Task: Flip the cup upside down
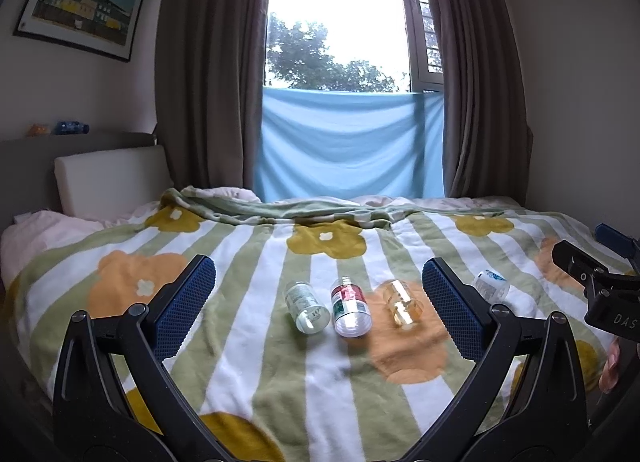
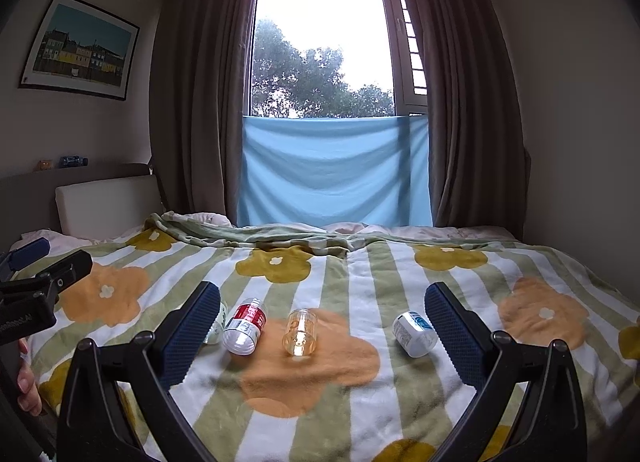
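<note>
Left wrist view: striped flowered blanket (image 1: pixel 256 342) across bed, brown curtains (image 1: pixel 208 81) flanking window (image 1: pixel 336 21). Amber cup (image 1: pixel 402 304) on its side atop orange flower, right of red-labelled bottle (image 1: pixel 350 308). Left gripper (image 1: pixel 320 306) and right gripper (image 2: pixel 322 326) both spread wide, holding nothing.

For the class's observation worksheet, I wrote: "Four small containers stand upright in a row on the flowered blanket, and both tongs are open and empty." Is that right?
Not quite: the four containers lie on their sides, not upright. The right wrist view shows the red-labelled one, the amber one and the blue-and-white one lying down; the left wrist view shows the green-labelled one. They are in a row on the flowered blanket, and both tongs are open and empty.
</note>
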The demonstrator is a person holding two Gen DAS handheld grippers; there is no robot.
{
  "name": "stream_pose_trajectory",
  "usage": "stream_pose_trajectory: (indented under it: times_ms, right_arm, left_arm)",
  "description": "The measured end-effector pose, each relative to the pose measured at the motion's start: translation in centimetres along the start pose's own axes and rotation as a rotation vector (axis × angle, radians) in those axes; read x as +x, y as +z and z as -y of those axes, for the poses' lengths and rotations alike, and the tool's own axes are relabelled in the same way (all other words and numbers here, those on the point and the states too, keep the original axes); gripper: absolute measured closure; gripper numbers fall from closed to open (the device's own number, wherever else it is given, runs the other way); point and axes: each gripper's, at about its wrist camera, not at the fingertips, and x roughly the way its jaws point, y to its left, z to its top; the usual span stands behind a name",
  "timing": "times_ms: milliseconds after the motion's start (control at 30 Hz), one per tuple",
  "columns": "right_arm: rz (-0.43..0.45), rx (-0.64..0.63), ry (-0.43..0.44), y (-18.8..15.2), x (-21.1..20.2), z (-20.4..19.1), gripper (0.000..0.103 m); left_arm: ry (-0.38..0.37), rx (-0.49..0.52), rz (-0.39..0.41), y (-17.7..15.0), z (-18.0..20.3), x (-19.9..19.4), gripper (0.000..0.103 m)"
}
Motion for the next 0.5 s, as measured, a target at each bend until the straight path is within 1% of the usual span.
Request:
stream_pose_trajectory:
  times_ms: [200, 500]
  right_arm:
    - [0.006, -0.001, -0.005, 0.12, -0.04, -0.05, 0.001]
    - [0.0, -0.009, -0.011, -0.39, 0.08, -0.35, 0.001]
  left_arm:
    - [-0.003, -0.006, 0.01, 0.03, -0.21, -0.39, 0.0]
    - [0.004, -0.002, -0.005, 0.38, -0.05, -0.49, 0.0]
